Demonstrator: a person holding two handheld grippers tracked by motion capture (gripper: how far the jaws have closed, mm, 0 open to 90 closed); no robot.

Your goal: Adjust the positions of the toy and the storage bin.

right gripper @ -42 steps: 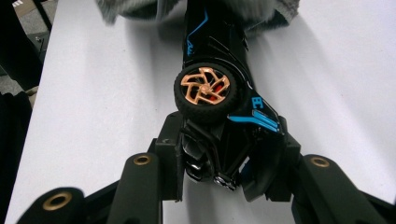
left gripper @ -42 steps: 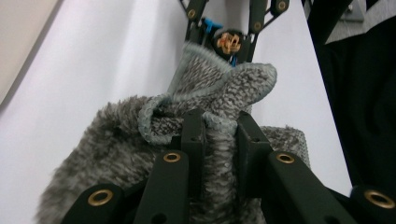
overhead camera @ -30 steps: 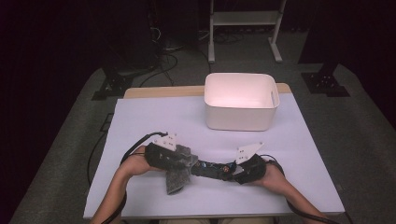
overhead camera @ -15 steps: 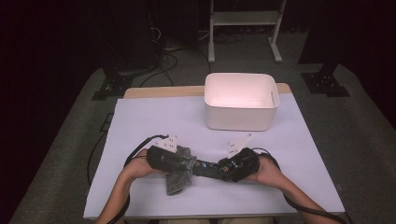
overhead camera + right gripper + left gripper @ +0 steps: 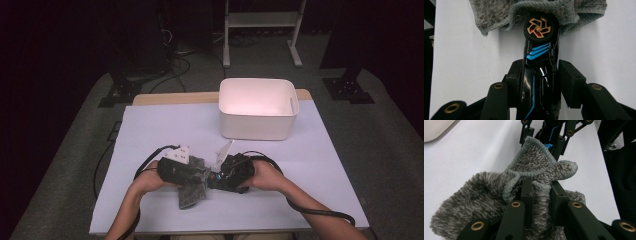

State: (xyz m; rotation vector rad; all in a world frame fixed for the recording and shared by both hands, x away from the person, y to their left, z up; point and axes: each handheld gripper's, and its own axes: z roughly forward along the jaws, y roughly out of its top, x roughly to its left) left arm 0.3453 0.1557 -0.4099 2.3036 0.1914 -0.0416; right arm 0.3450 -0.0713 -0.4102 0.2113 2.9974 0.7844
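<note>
two hand-held grippers meet near the front edge of the white table (image 5: 150, 130), both working on the same pair of items: a grey knitted cloth (image 5: 192, 192) and a glossy black toy car (image 5: 540, 75) with blue stripes.

left gripper (image 5: 541, 190): jaws drawn narrow and clamped on a bunched fold of the cloth, whose stitched edge stands up between and above the pads in the left gripper view. the rest of the cloth spreads down and to the left of the jaws, resting on the table. in the high view the cloth lies partly under this gripper (image 5: 192, 172) and hangs out toward the front edge.

right gripper (image 5: 541, 77): the toy car stands between its jaws, nose pointing away from the camera. the left pad lies against the car's side; on the right a thin gap shows between pad and body, so a firm grip cannot be confirmed. the jaws have just been closing, with the car between them. one wheel (image 5: 539, 28) with a gold spoked hub faces the camera at the far end of the car, and the cloth drapes over and behind that wheel, touching it.

in the high view the right gripper (image 5: 215, 177) sits just beside the left one, the car's front end meeting the cloth.

a white plastic bin (image 5: 257, 107) stands at the far side of the table, well apart from both hands.
</note>
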